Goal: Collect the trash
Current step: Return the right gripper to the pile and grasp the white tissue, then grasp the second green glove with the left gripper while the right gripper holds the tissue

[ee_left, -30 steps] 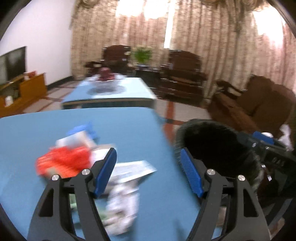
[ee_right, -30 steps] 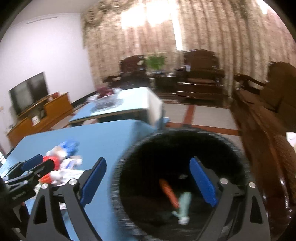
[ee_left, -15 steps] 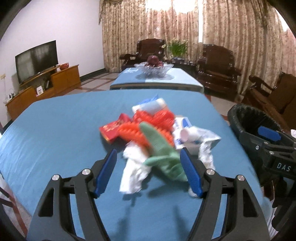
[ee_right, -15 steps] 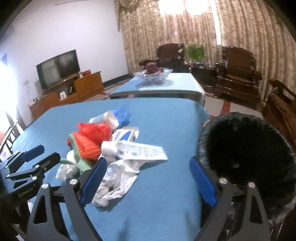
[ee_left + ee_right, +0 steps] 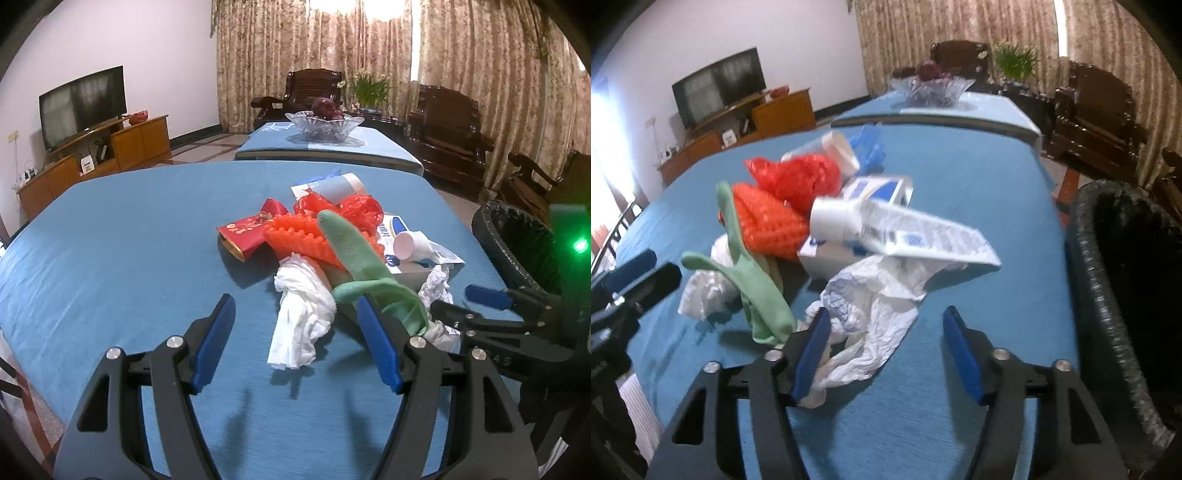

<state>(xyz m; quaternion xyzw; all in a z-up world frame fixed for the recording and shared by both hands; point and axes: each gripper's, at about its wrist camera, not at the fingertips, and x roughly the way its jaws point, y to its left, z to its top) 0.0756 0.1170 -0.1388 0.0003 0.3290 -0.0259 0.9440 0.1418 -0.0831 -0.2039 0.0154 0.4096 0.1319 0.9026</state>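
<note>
Though closing, right tongs [image 5: 882,354] empty

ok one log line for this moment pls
left gripper: open over tissue | right gripper: closing around plastic wrapper | bin: beside table

Both tools look alike: left tool [image 5: 297,338] & right tool [image 5: 882,354] each w/ black skeletal arms w/ cut-out slots, silver screw heads at the joints, blue ribbed pads [image 5: 216,341] inside the fingers; right tool's body shows white lettering & a green light.
</note>
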